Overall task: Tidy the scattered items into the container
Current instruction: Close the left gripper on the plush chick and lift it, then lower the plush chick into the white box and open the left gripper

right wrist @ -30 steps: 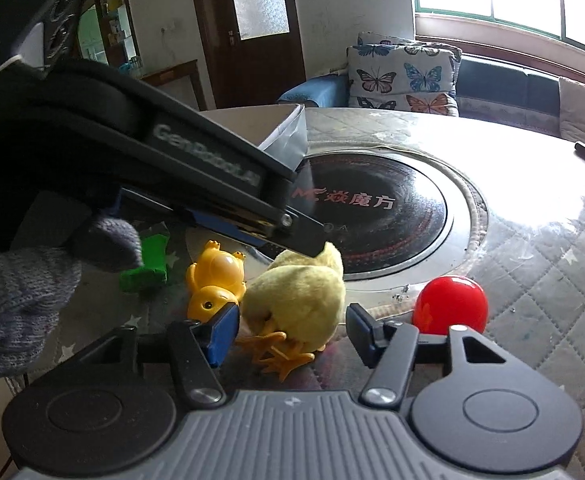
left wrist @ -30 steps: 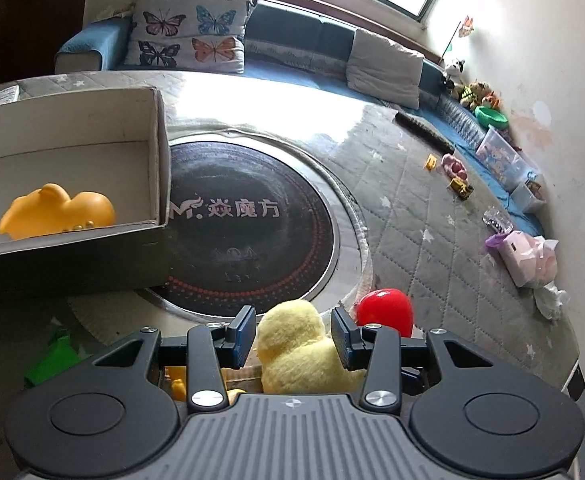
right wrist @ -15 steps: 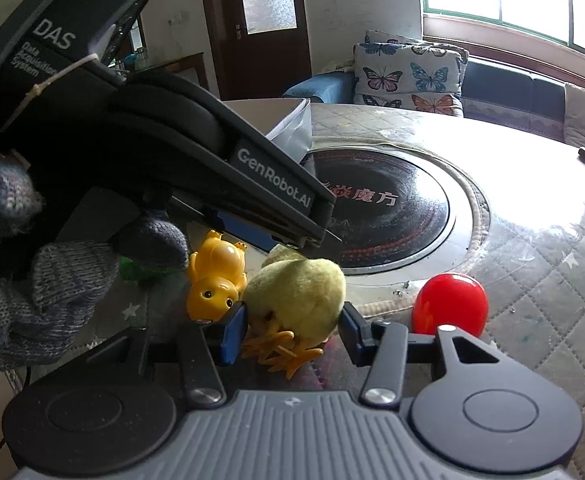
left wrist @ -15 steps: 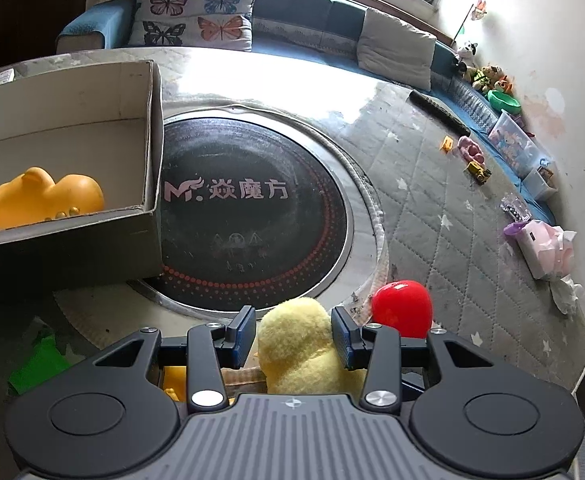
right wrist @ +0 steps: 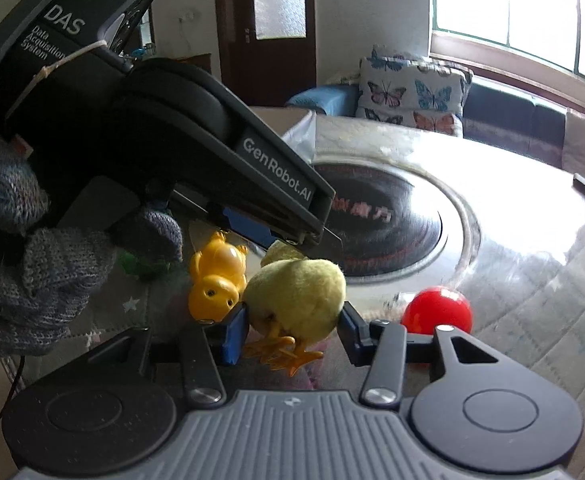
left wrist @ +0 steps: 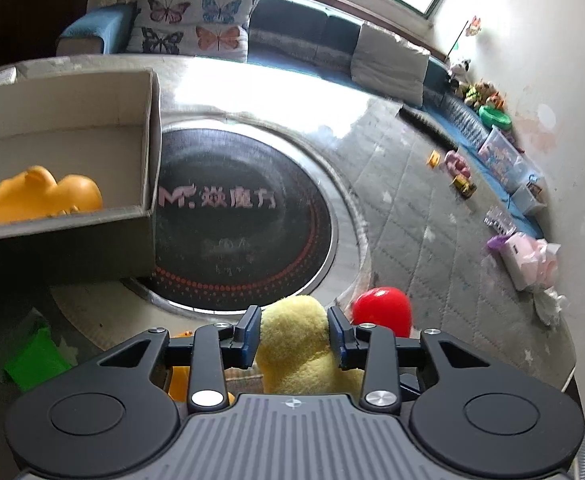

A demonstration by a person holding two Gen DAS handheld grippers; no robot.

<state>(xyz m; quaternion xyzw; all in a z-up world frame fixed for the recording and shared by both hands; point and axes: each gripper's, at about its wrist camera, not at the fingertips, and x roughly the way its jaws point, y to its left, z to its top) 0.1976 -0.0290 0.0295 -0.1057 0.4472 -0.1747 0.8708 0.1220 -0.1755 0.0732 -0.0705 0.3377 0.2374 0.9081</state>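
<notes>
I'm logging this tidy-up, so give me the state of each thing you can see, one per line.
Left gripper: open, jaws either side of the plush duck.
Right gripper: open, also straddling it.
Plush duck: on the table, outside the box.
Box: open, one orange toy inside.
Plastic duck: lying on the table.
Red ball: on the table.
Green block: on the table.

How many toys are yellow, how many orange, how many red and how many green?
Yellow: 1, the plush duck
Orange: 2, the duck in the box and the plastic toy on the table
Red: 1, the ball
Green: 1, the green toy
Total: 5
</notes>
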